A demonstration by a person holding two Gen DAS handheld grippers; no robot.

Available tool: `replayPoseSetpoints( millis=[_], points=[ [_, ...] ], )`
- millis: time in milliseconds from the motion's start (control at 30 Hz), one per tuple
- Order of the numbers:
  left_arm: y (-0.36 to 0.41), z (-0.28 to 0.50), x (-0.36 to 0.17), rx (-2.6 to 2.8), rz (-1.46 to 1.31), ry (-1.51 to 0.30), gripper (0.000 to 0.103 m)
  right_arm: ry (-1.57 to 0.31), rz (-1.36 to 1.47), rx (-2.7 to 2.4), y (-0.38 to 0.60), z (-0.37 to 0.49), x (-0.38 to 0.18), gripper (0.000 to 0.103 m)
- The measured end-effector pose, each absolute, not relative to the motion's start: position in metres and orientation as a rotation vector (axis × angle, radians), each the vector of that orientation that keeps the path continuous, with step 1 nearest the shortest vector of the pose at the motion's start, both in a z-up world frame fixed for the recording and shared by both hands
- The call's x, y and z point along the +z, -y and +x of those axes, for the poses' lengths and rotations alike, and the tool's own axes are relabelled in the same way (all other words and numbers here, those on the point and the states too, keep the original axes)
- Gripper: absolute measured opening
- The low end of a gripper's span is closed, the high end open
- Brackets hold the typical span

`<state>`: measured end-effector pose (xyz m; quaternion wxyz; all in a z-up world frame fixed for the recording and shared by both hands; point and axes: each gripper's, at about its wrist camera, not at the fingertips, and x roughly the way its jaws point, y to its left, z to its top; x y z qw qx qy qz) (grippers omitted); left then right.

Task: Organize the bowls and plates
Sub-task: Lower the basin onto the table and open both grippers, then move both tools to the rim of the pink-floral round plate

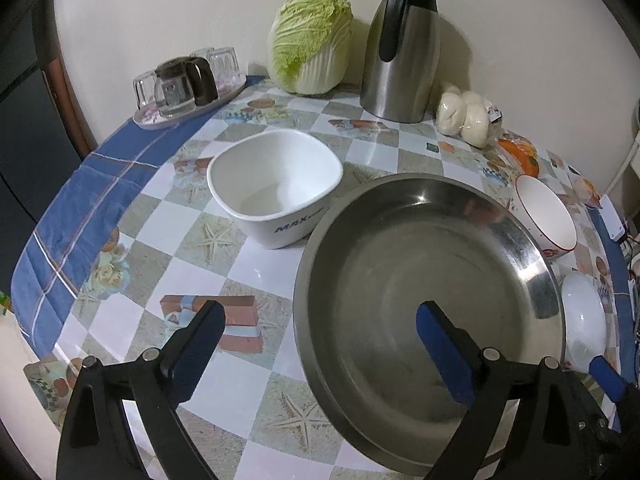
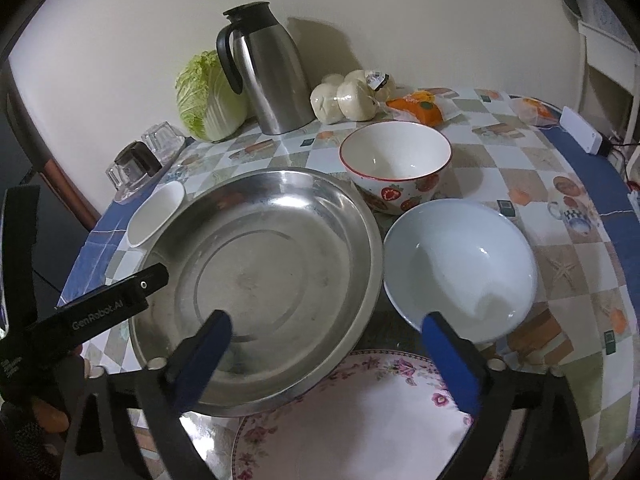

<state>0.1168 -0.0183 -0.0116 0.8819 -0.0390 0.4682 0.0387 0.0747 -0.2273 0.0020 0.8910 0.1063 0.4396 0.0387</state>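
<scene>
— Jaws?
— Both wide, holding nothing. Left gripper (image 1: 320,334) straddles the steel basin's (image 1: 424,276) near rim; right gripper (image 2: 326,340) hovers between basin and pale bowl (image 2: 460,272), above the floral plate (image 2: 360,412).
— Square bowl (image 1: 276,184) and strawberry bowl (image 2: 396,164)?
— Farther back, toward the worktop's (image 1: 136,216) wall edge.
— Risk?
— Probably crowding: the basin overlaps the plate, so lifting either could tip a neighbour.

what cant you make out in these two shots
- Floral plate, right wrist view: near part cut off by the frame edge and the right gripper.
- Square bowl, right wrist view: mostly behind the steel pan.
- Glasses, left wrist view: count unclear behind the small pot.
</scene>
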Motion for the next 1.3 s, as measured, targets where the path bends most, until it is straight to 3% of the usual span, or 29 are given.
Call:
replayPoseSetpoints(
  millis=[400,1300],
  points=[
    [0.022,0.095,0.007,0.081,-0.082,-0.908,0.097,-0.842,0.186,0.045,0.232,0.055,0.022,0.103],
    [0.07,0.042,0.004,-0.107,-0.087,-1.038,0.096,-0.845,0.27,-0.034,0.272,-0.001,0.027,0.103]
  ],
)
